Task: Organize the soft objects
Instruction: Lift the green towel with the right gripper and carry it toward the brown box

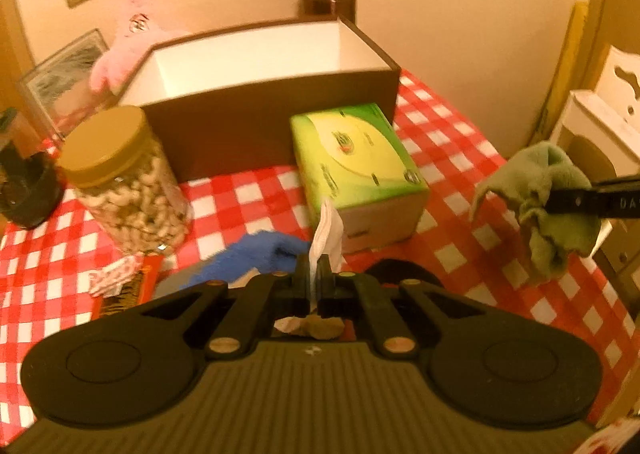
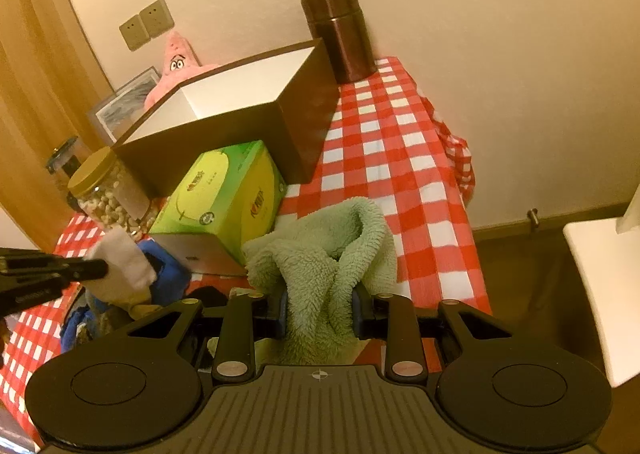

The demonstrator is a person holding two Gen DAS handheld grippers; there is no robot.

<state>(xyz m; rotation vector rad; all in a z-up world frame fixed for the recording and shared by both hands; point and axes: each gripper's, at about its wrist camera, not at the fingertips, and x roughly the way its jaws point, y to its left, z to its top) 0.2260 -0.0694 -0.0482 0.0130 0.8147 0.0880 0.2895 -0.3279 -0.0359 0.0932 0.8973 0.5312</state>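
Observation:
My left gripper is shut on a white sock, whose end sticks up past the fingertips. In the right wrist view the white sock hangs from the left gripper above a blue fuzzy item. The blue fuzzy item lies on the checked tablecloth just left of my fingers. My right gripper is shut on a green fleecy cloth, held over the table. From the left, the green cloth dangles from the right gripper. An open brown box with white inside stands behind.
A green tissue box sits in front of the brown box. A jar of nuts with a tan lid stands left, a dark flask by the wall, a pink plush star and a framed picture behind. The table's right edge drops off.

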